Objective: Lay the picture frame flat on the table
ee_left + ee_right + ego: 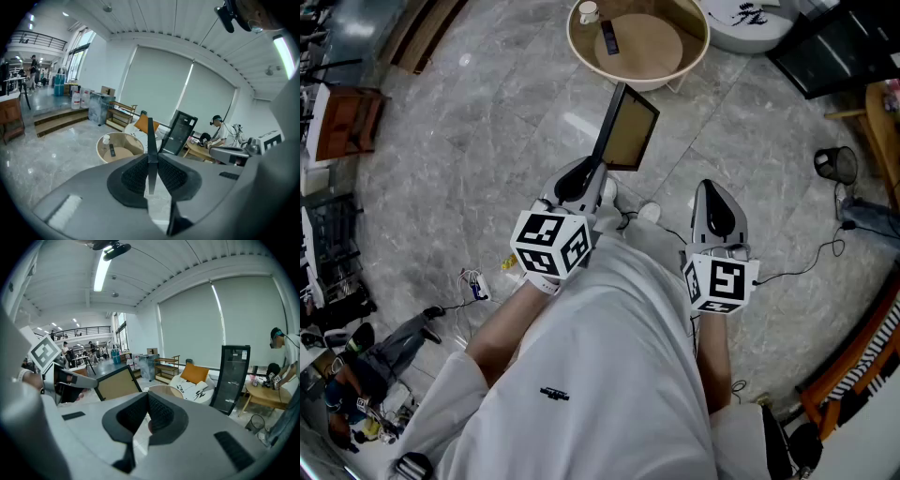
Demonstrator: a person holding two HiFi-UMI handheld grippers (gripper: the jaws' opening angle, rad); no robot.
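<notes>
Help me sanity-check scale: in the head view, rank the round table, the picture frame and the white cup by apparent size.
1. round table
2. picture frame, held up nearer the camera, which enlarges it
3. white cup, clearly smallest

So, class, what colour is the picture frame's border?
Black, around a tan panel; the picture frame shows best in the head view.

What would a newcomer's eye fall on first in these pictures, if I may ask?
The black picture frame stands out first, held in the air by its edge in the left gripper, above the grey floor. Just beyond it is a round table with a raised rim. The right gripper hangs alongside, jaws together and empty.
</notes>
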